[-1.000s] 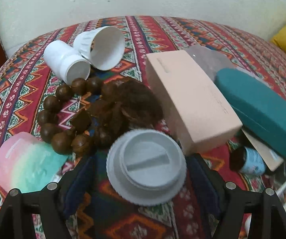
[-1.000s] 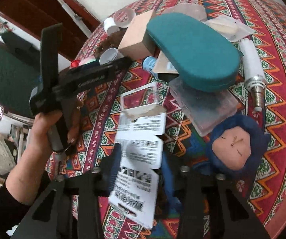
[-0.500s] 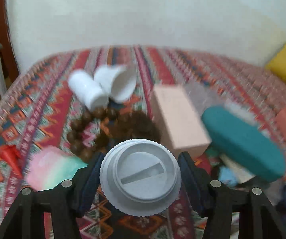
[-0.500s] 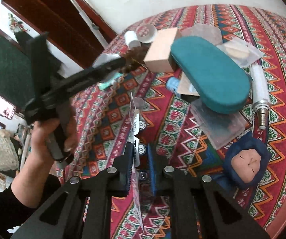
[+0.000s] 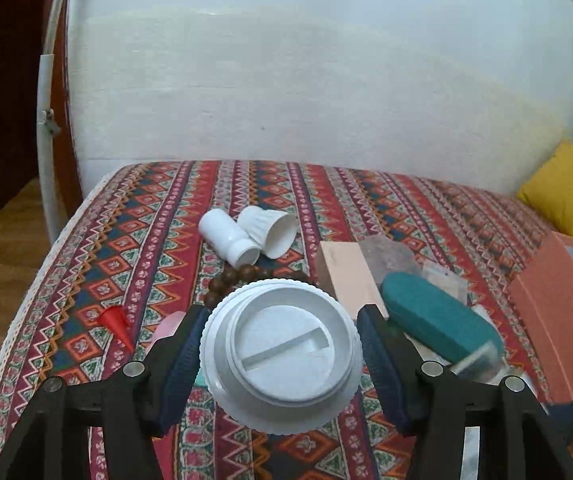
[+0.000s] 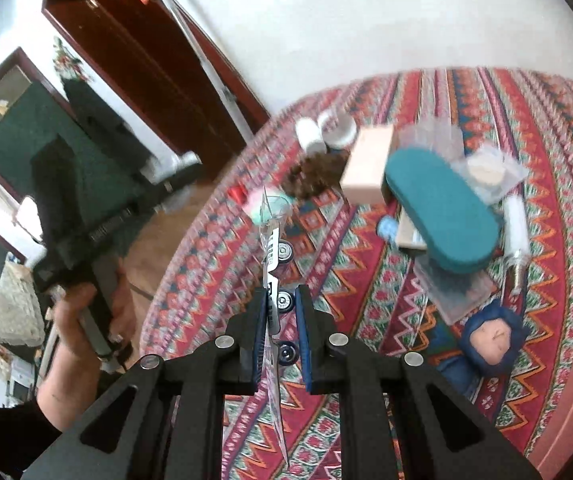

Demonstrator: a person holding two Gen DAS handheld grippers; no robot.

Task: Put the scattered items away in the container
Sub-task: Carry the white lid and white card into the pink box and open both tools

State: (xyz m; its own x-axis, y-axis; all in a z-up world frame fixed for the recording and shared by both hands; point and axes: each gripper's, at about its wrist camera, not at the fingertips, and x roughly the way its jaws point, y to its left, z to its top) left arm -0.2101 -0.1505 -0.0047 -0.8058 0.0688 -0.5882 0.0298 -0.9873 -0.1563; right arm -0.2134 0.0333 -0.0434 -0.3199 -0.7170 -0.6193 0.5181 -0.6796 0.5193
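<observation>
Container: a terracotta box (image 5: 548, 312) at the right edge of the left wrist view – only its outer wall and rim show, so its contents cannot be told.
Left gripper (image 5: 280, 354): jaws clamped on a white ribbed lid (image 5: 280, 354), held above the patterned cloth (image 5: 134, 248) in the lower centre of the frame.
Right gripper (image 6: 280, 312): jaws nearly together, clamped on a clear packet (image 6: 272, 256) seen edge-on, with small round wheels inside it.
Hand (image 6: 86, 320): lower left of the right wrist view, gripping the handle of the left gripper.
Scattered items: a white bottle (image 5: 228, 236) and white cup (image 5: 272, 230) lie touching at mid-frame; brown beads (image 5: 230, 280) just below them; a pink box (image 5: 352, 276) and teal case (image 5: 438, 322) to the right; a red cone (image 5: 116, 322) to the left; a blue doll (image 6: 492, 338) at lower right in the right wrist view.
Change: since a second ago the lid has risen off the cloth – the beads and bottle now look smaller and farther off. The packet, then flat-on with its printed card facing the camera, has turned edge-on.
</observation>
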